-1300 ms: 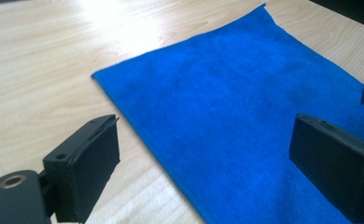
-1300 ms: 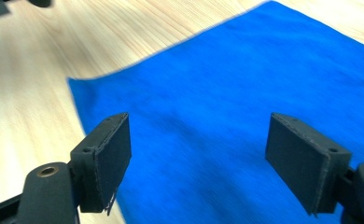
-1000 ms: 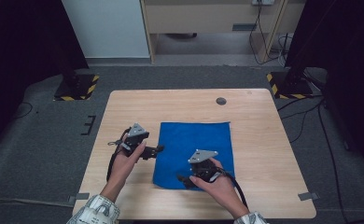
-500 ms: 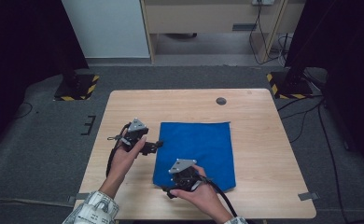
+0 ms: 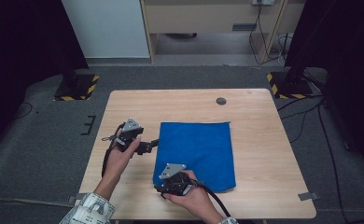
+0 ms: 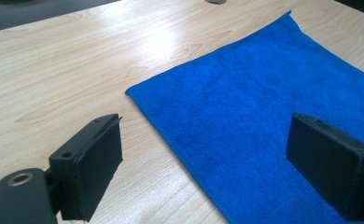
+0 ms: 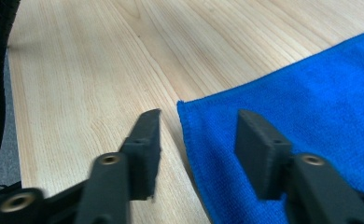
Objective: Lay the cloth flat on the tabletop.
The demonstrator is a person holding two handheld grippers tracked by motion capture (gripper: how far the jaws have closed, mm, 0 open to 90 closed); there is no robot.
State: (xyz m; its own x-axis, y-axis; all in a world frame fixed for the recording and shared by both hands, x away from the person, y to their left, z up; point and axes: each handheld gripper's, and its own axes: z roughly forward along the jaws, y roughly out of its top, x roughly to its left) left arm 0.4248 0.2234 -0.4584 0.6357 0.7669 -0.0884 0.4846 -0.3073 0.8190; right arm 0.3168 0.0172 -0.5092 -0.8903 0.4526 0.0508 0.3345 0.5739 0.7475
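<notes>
A blue cloth [image 5: 199, 149] lies flat on the wooden table [image 5: 255, 107], spread out as a rough square. My left gripper [image 5: 154, 141] is held at the cloth's left edge, low over the table. In the left gripper view it [image 6: 208, 158] is wide open, and the cloth [image 6: 264, 93] edge runs between its jaws with the far-left corner ahead. My right gripper [image 5: 157, 189] sits at the cloth's near-left corner, pointing left. In the right gripper view it [image 7: 199, 130] is open, with that corner of the cloth [image 7: 311, 93] between its jaws.
A small dark round disc [image 5: 221, 101] is set in the table near its far edge. Two stands with yellow-black striped bases [image 5: 75, 86] [image 5: 285, 84] flank the table on the floor. A black cable [image 5: 106, 156] trails from the left gripper.
My right gripper has moved left along the cloth's near edge to its near-left corner. The left gripper has barely shifted, and the cloth lies as before.
</notes>
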